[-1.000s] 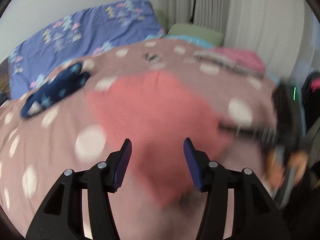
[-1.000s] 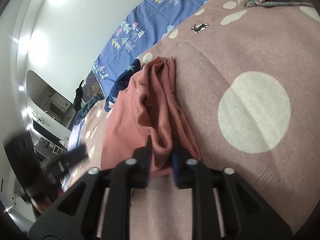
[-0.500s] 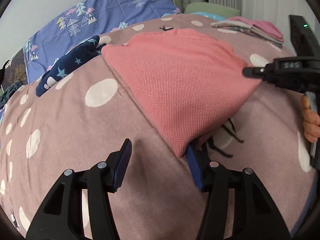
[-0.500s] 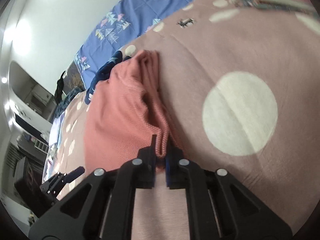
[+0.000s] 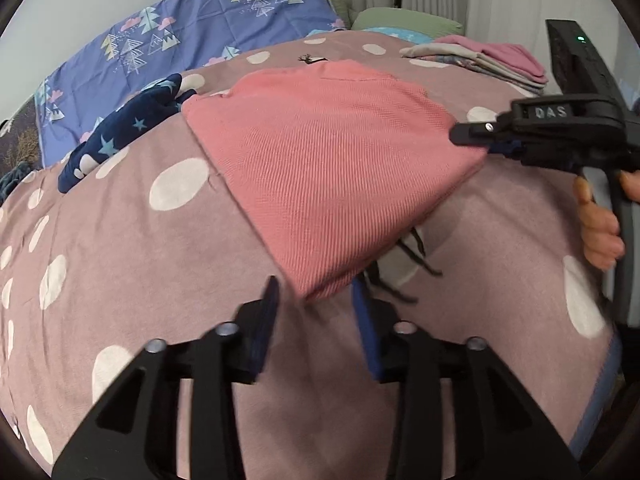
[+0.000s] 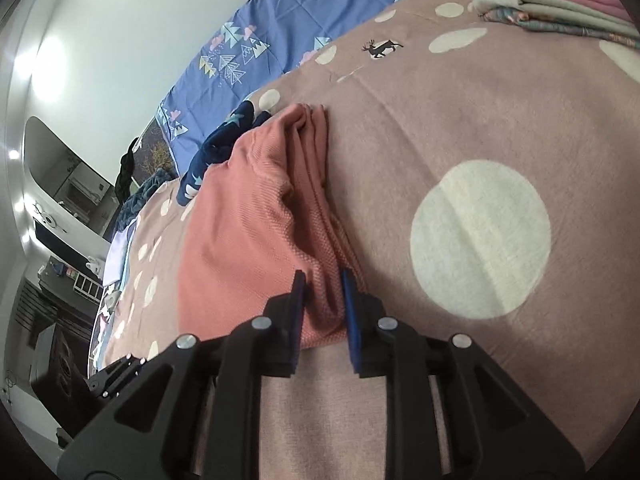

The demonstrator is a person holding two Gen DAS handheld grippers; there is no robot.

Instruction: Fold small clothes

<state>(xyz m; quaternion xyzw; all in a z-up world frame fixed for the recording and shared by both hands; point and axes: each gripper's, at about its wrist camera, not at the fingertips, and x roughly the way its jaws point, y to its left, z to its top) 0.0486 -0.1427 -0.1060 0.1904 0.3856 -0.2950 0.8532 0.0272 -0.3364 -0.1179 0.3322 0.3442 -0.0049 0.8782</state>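
A pink knit garment [image 5: 320, 152] lies folded on the dotted mauve bedspread [image 5: 120, 260]. Its near corner points between the fingers of my left gripper [image 5: 315, 286], whose jaws are closing; the pads do not press it. My right gripper [image 6: 323, 280] holds the bunched, layered edge of the pink garment [image 6: 232, 232] between its pads, which touch the cloth on both sides while the jaws are opening. In the left wrist view the right gripper [image 5: 472, 140] sits at the garment's right corner, held by a hand [image 5: 600, 228], and that side is lifted off the bed.
A navy garment with stars [image 5: 120, 136] lies left of the pink one. A stack of folded clothes [image 5: 488, 60] sits at the far right. A blue patterned quilt [image 5: 180, 48] and a green pillow [image 5: 400, 22] line the back by the wall and curtains.
The left gripper dropped toward the bed, reaching the pink garment's near corner, and its jaws narrowed. The right jaws pinched tight on the edge, then widened a little.
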